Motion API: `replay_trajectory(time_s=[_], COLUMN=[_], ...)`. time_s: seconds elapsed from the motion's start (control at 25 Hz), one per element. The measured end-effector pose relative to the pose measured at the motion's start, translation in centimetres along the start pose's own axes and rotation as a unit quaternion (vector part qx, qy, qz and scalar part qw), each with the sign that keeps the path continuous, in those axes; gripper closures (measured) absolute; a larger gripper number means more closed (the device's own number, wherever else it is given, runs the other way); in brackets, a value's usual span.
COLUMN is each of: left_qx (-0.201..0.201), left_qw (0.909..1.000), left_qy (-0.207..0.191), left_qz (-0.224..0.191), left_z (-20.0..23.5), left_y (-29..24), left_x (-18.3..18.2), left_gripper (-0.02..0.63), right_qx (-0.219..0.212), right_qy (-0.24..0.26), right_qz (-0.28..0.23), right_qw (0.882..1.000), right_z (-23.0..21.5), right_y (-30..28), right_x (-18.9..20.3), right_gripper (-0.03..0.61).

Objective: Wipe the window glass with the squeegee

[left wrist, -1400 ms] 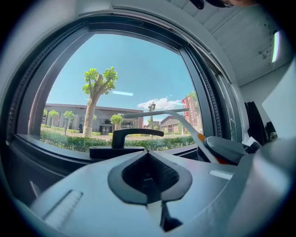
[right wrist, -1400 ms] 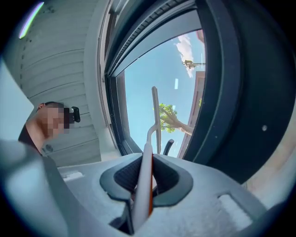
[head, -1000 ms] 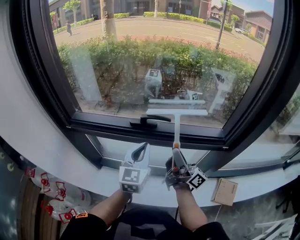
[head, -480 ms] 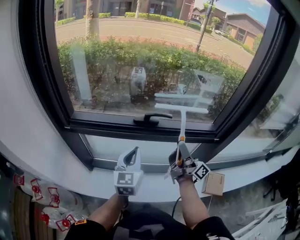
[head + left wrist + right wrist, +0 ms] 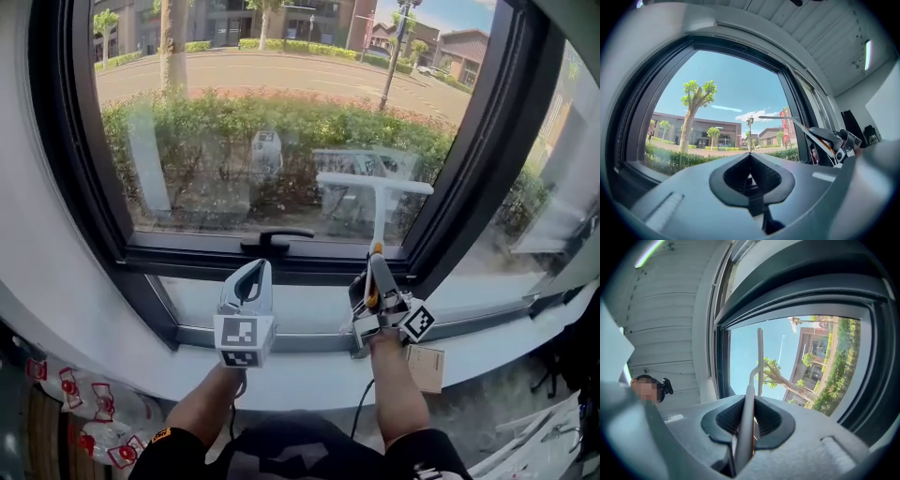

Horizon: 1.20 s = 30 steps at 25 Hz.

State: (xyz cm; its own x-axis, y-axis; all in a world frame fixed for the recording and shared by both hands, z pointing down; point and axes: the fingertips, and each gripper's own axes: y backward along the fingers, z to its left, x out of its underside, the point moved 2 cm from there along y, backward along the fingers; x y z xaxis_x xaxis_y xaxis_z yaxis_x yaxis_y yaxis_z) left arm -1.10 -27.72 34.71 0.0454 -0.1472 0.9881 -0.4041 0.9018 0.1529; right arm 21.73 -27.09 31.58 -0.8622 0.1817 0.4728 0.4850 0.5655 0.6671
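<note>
The squeegee (image 5: 377, 197) is white with an orange band on its handle; its T-shaped blade rests against the window glass (image 5: 234, 122) near the lower right corner of the pane. My right gripper (image 5: 375, 274) is shut on the squeegee handle (image 5: 749, 413), which runs up between its jaws in the right gripper view. My left gripper (image 5: 250, 283) is shut on nothing and is held below the sill, left of the right gripper. From the left gripper view the squeegee (image 5: 797, 123) and the right gripper (image 5: 834, 140) appear at the right.
A black window handle (image 5: 273, 237) sits on the lower black frame (image 5: 281, 262). The right frame post (image 5: 459, 150) stands close to the blade's right end. A cardboard box (image 5: 427, 367) lies on the white sill. Red-and-white bags (image 5: 84, 394) lie at the lower left.
The squeegee and my right gripper have moved to the right along the glass, toward the right frame post. My left gripper has stayed shut beside it.
</note>
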Motion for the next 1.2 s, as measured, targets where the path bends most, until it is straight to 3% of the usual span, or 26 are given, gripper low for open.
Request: replay_trajectory(time_s=[0.2, 0.48, 0.72, 1.2], left_qx=[-0.008, -0.024, -0.039, -0.051], left_qw=[0.9985, 0.9965, 0.9964, 0.9982], left_qy=[-0.031, -0.049, -0.059, -0.013], left_qz=[-0.045, -0.063, -0.046, 0.030], left_z=[-2.7, -5.8, -7.5, -10.0], left_y=[-3.3, -5.6, -6.4, -5.8], left_x=[-5.2, -7.7, -5.6, 4.0], left_gripper=[0.595, 0.595, 0.595, 0.595], right_qx=[-0.023, -0.049, -0.058, 0.004], right_qy=[0.013, -0.002, -0.034, -0.072], right_qz=[0.006, 0.025, 0.036, 0.056], right_qw=[1.000, 0.998, 0.997, 0.996], right_z=[-0.1, -1.3, -3.2, -6.5], right_y=[-1.5, -1.7, -0.2, 7.1], right_x=[-4.2, -5.9, -4.1, 0.2], right_gripper=[0.529, 0.529, 0.528, 0.526])
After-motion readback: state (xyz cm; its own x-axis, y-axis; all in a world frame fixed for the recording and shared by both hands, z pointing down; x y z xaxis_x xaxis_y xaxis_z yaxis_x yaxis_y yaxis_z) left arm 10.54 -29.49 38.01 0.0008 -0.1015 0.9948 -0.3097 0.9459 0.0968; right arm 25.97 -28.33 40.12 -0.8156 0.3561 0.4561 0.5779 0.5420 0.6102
